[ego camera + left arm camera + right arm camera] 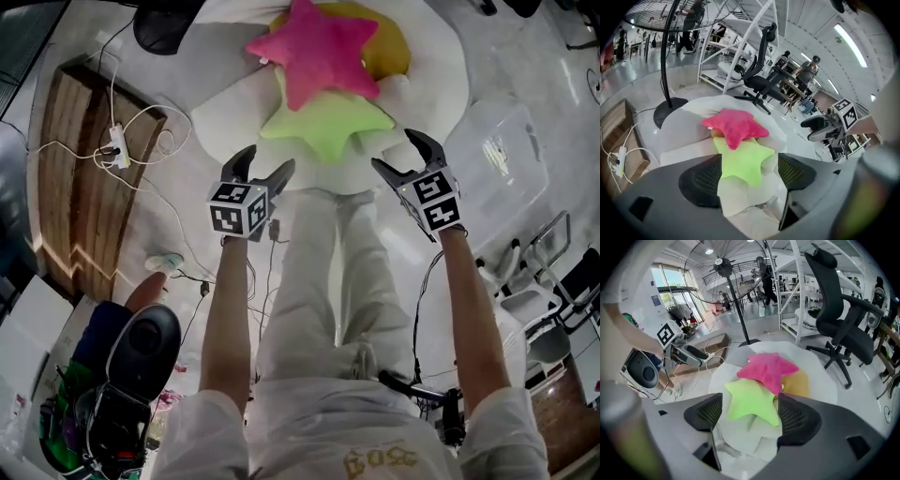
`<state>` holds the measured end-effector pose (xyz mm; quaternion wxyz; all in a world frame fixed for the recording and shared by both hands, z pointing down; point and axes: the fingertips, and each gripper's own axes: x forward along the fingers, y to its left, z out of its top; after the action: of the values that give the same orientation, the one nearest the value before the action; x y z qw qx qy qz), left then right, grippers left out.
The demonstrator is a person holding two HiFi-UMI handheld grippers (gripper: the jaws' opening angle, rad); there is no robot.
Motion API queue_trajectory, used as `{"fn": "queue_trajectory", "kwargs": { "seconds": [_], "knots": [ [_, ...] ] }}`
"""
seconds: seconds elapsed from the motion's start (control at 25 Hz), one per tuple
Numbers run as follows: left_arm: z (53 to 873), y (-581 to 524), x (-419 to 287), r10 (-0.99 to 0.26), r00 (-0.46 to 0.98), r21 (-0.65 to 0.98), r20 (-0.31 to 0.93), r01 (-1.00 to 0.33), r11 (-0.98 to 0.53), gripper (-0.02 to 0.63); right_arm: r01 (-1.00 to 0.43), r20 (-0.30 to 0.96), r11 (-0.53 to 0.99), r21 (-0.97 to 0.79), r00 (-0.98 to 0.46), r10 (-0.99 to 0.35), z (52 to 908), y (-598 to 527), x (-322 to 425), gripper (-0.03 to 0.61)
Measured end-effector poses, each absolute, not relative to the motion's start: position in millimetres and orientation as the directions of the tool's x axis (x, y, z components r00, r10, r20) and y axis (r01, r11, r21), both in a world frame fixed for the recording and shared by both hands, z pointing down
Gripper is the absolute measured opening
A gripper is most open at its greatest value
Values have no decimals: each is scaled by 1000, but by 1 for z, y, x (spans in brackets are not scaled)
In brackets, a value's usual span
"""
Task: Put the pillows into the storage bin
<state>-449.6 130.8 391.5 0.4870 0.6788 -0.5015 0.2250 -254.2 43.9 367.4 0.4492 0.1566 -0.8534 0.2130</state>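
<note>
Ahead of the person's white-trousered legs point(319, 281), the left tool point(269, 159) and the right tool point(395, 150) are held side by side, both angled downward toward a pile of pillows. The jaws of both tools stand apart with nothing clamped. Each gripper view frames the green star pillow point(323, 127) in the gap between the jaws, lying beyond them and not in contact. The green star pillow is the one nearest the tools and lies on top of white pillows point(234, 108). A pink star pillow point(319, 52) overlaps its far side, and a yellow pillow point(389, 47) shows partly from under the pink one. The whole pile rests on a large white round cushion point(441, 75) on the floor point(525, 56). The clear plastic storage bin point(506, 159) stands on the floor just to the right of the cushion, apart from the pillows. To the left of the cushion lies a wooden board point(94, 178) carrying a white power strip point(117, 145) with cables. A black round stand base point(169, 23) sits at the cushion's far left edge. In the right gripper view, a black office chair point(843, 319) stands beyond the cushion.
</note>
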Motion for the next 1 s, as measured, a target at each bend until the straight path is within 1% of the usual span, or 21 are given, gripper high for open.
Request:
{"fn": "queue_trajectory", "kwargs": {
  "seconds": [0.2,0.68,0.84,1.0],
  "knots": [
    [440,136,-454,-417,400,427,816,-904,-33,387,-448,857,870,-206,-512,-60,416,45,-254,367],
    [530,152,-458,-265,434,400,861,-900,-173,400,-308,912,942,-134,-409,-4,504,46,-249,374],
    [563,155,-459,-199,440,401,876,-893,-206,399,-268,927,956,-119,-375,11,533,50,-244,376],
    [596,161,-458,-122,429,393,895,-888,-238,399,-263,938,959,-108,-347,11,556,50,-245,376]
  ]
}}
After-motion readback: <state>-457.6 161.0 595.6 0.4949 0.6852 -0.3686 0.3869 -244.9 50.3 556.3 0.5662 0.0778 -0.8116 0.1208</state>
